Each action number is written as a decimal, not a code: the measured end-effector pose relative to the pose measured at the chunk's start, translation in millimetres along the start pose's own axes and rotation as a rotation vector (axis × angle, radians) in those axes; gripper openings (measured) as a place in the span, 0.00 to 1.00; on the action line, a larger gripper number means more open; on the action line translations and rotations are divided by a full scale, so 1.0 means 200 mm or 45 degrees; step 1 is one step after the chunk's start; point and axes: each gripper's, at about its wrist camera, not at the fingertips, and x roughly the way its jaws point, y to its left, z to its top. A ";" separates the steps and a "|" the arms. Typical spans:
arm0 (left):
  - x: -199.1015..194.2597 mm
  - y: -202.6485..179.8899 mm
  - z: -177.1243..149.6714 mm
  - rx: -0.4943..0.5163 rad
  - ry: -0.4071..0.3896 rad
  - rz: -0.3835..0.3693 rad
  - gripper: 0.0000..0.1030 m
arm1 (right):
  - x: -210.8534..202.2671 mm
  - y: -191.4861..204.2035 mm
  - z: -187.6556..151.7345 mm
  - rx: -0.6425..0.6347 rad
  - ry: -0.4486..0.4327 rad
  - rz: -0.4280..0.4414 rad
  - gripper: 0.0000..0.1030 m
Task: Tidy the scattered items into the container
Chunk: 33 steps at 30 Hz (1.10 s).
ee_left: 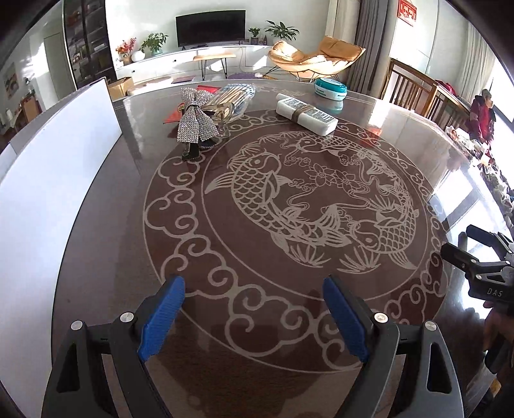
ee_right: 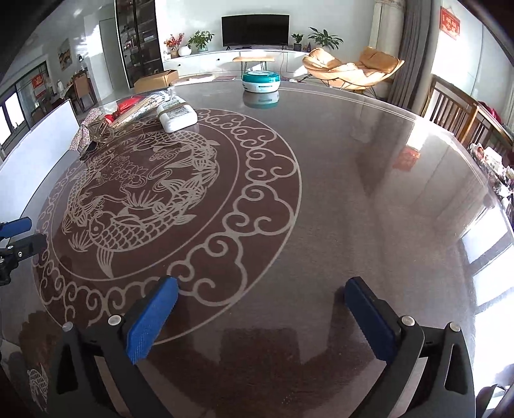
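Reaching is the step in hand, judged from the layout: both grippers hang empty over the near part of the table, and the scattered items lie in a cluster at its far left

- Left gripper (ee_left: 253, 289): jaws spread, nothing between the blue pads, pointing down at the fish pattern
- Right gripper (ee_right: 261, 289): jaws spread wide, nothing held, over the plain grey-brown part of the top
- Sequined bow (ee_left: 192, 119): silver, draped over a clear glass dish (ee_left: 221, 120); soft and floppy, likely best pinched at the knot
- Bag of sticks (ee_left: 234, 95): clear wrapper, lying behind the bow and touching the dish; slippery by the look of it
- White banded pack (ee_left: 306, 111): long, lying flat, just right of the cluster; a grip across its narrow width would suit the jaws
- Teal-lidded round box (ee_left: 331, 90): at the far edge, apart from the rest, lid on; possibly the container, though I cannot tell for certain

Advice: take the loose outer pieces first, approach low and square, and keep the two grippers from crossing

Surface: round table (ee_right: 353, 209), glossy dark top with pale carp-and-cloud inlay; strong window glare may hide thin items. A white board (ee_left: 48, 180) stands at its left edge

Room: television (ee_left: 210, 27) on a long white cabinet, potted plants, tan lounge chair (ee_left: 316, 58), wooden chairs at right, a person in red (ee_left: 482, 115) seated beyond
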 end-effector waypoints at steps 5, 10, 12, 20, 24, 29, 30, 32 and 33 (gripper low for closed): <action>0.05 -0.05 0.02 0.020 -0.043 0.046 0.90 | 0.01 0.00 0.00 0.000 0.001 0.001 1.00; 0.07 -0.05 0.02 0.007 -0.055 0.046 1.00 | 0.01 0.00 0.00 0.001 0.000 0.001 1.00; 0.06 -0.05 0.02 0.007 -0.054 0.046 1.00 | 0.01 0.00 0.00 0.000 0.000 0.001 1.00; 0.07 -0.05 0.03 0.007 -0.054 0.046 1.00 | 0.01 0.01 0.00 0.001 0.000 0.001 1.00; 0.07 -0.05 0.03 0.007 -0.054 0.046 1.00 | 0.01 0.01 0.00 0.001 0.000 0.001 1.00; 0.07 -0.05 0.03 0.007 -0.054 0.046 1.00 | 0.01 0.01 0.00 0.001 0.001 0.001 1.00; 0.07 -0.05 0.03 0.007 -0.054 0.046 1.00 | 0.01 0.01 0.00 0.001 0.001 0.001 1.00; 0.07 -0.05 0.03 0.007 -0.054 0.046 1.00 | 0.01 0.01 0.00 0.001 0.001 0.001 1.00; 0.07 -0.05 0.03 0.007 -0.054 0.046 1.00 | 0.01 0.01 0.00 0.001 0.001 0.001 1.00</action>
